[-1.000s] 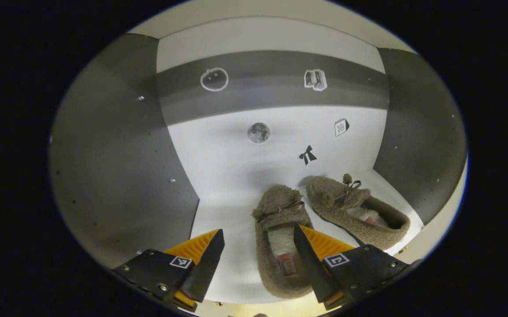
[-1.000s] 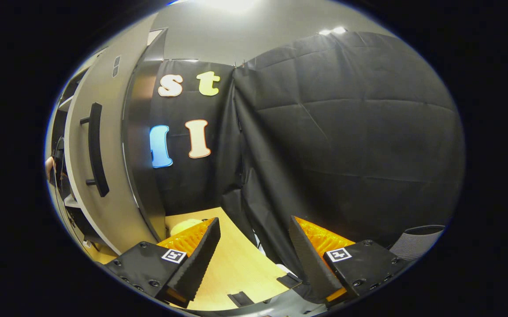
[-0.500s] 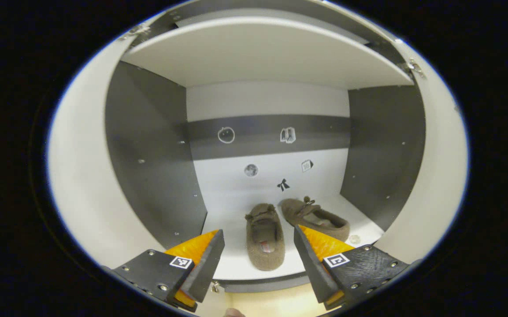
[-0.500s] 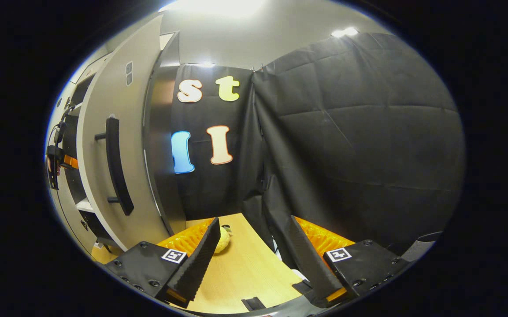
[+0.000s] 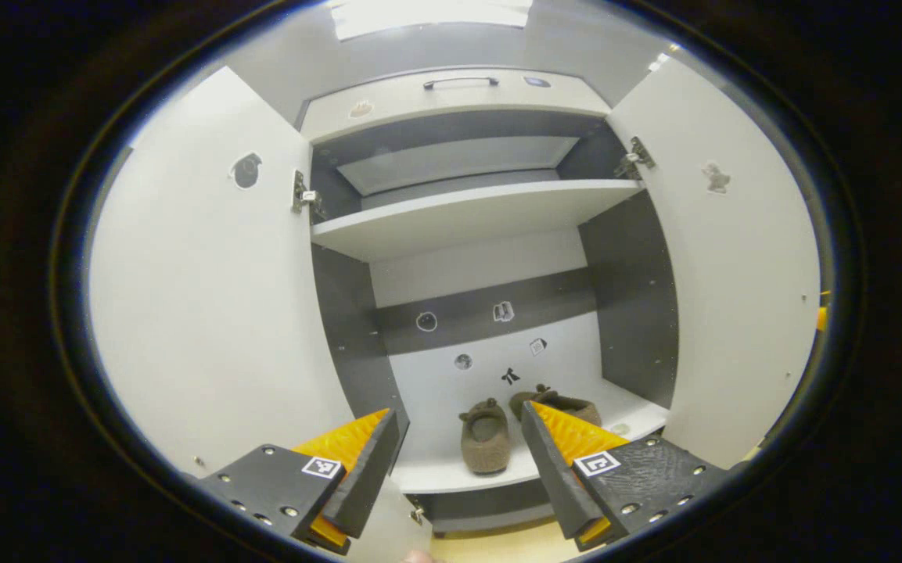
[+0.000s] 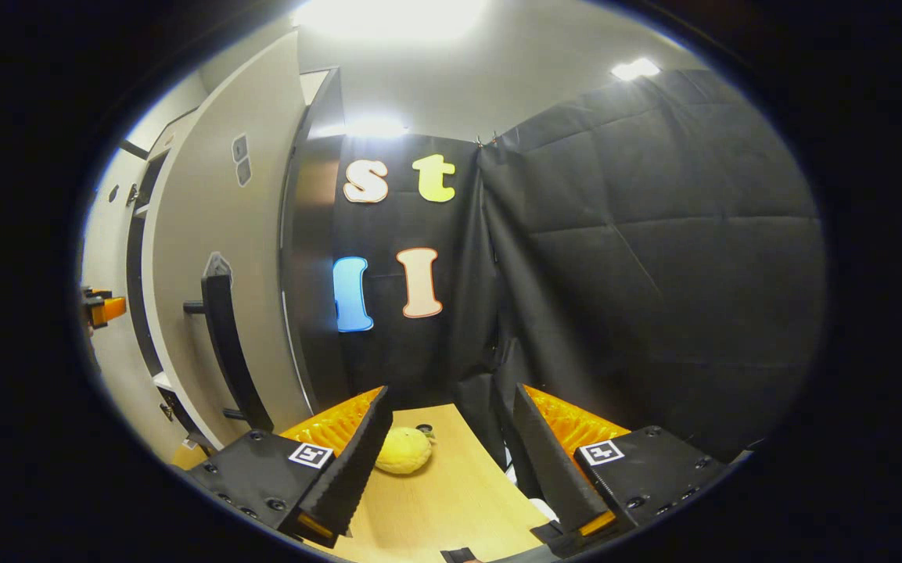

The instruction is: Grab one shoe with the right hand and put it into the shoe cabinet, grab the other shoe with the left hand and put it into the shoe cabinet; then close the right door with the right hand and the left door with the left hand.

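Facing the open shoe cabinet (image 5: pixel 458 211) squarely, left gripper (image 5: pixel 458 461) with jaws spread wide and nothing between them. Both shoes resting on the bottom shelf: near shoe (image 5: pixel 485 435) toe toward the back wall, far shoe (image 5: pixel 568 407) angled beside it and partly hidden behind the left gripper's own finger. Placement stage judged complete; door closing judged the step in hand.

Left door (image 5: pixel 208 313) and right door (image 5: pixel 732 266) both swung fully outward, flanking the opening and leaving clear access to the shelf. Standing back from the opening, likely to clear both door arcs.

Positioned outside the right door (image 6: pixel 208 258) in the right gripper view, right gripper (image 6: pixel 447 469) with jaws wide apart and empty, near the long dark door handle (image 6: pixel 228 352). Placement here suits a push on the door's outer face. Yellow object (image 6: pixel 402 450) lying on the wooden floor (image 6: pixel 451 500) between the fingers, not gripped; identity unclear.
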